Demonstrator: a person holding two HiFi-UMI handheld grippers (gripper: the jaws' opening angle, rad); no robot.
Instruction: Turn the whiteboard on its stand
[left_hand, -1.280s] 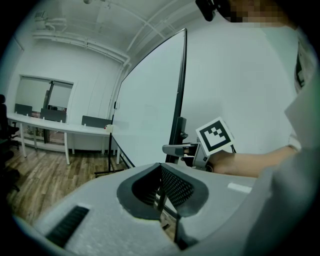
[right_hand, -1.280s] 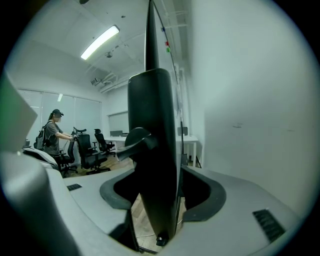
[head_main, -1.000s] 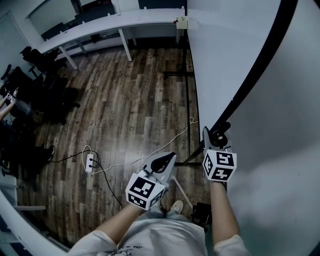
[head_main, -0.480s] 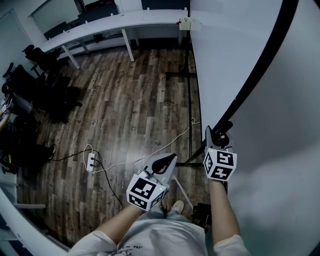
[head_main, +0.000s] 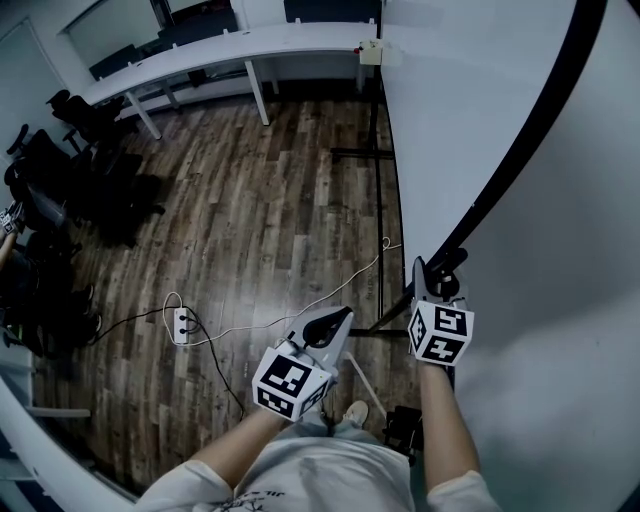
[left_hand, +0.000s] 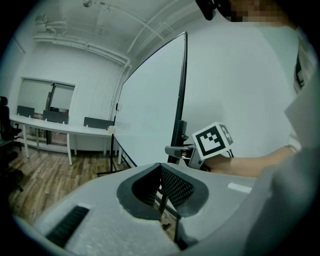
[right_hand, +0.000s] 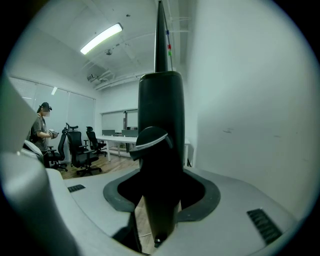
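Observation:
The large whiteboard stands on a black floor stand at my right, its black frame edge running diagonally up the head view. My right gripper is shut on the bottom of that frame edge. In the right gripper view the black frame post fills the gap between the jaws of the right gripper. My left gripper hangs free over the floor, left of the board, shut with nothing in it. The left gripper looks towards the whiteboard and the right gripper's marker cube.
A power strip with trailing cables lies on the wooden floor. Long white desks line the far wall, and black office chairs stand at the left. A person stands by the chairs. My shoe is below the grippers.
The board's black frame edge has swung a little to the right at its top. My right gripper has moved slightly down and right with it. The left gripper has barely moved.

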